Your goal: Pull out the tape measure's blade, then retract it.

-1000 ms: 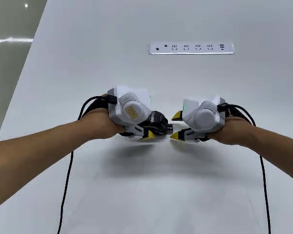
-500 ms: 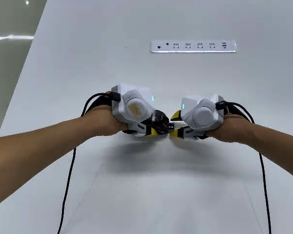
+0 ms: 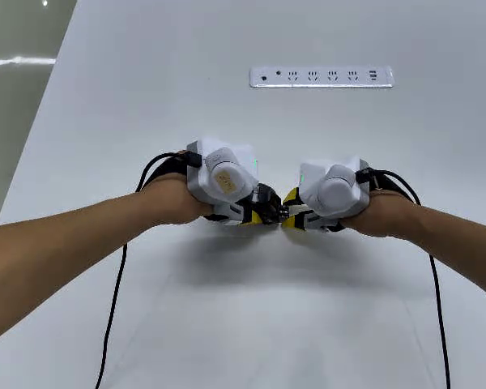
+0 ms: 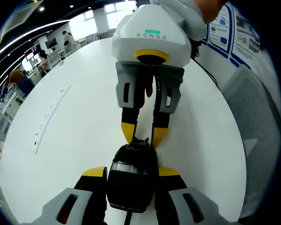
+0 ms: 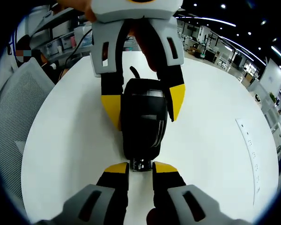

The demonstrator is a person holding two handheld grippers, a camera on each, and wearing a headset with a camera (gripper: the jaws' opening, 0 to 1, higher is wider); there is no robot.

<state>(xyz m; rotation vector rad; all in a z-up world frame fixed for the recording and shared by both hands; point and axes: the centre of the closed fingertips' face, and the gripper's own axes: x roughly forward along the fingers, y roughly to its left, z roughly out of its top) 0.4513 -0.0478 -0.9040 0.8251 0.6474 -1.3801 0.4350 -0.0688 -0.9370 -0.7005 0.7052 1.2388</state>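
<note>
The black tape measure is held between the two grippers, just above the white table. My left gripper is shut on its case, one yellow pad on each side. My right gripper faces it from the right. In the right gripper view, my right gripper has closed its yellow tips on the small blade hook at the front of the case. Hardly any blade shows outside the case. In the left gripper view, the right gripper meets the case's front end.
A white power strip lies flat at the far side of the white table. Black cables trail from both grippers toward the near edge. The table's left edge drops to a glossy floor.
The right gripper's jaws, spread apart one second ago, have closed onto the tape's hook. Both grippers have drawn slightly closer together.
</note>
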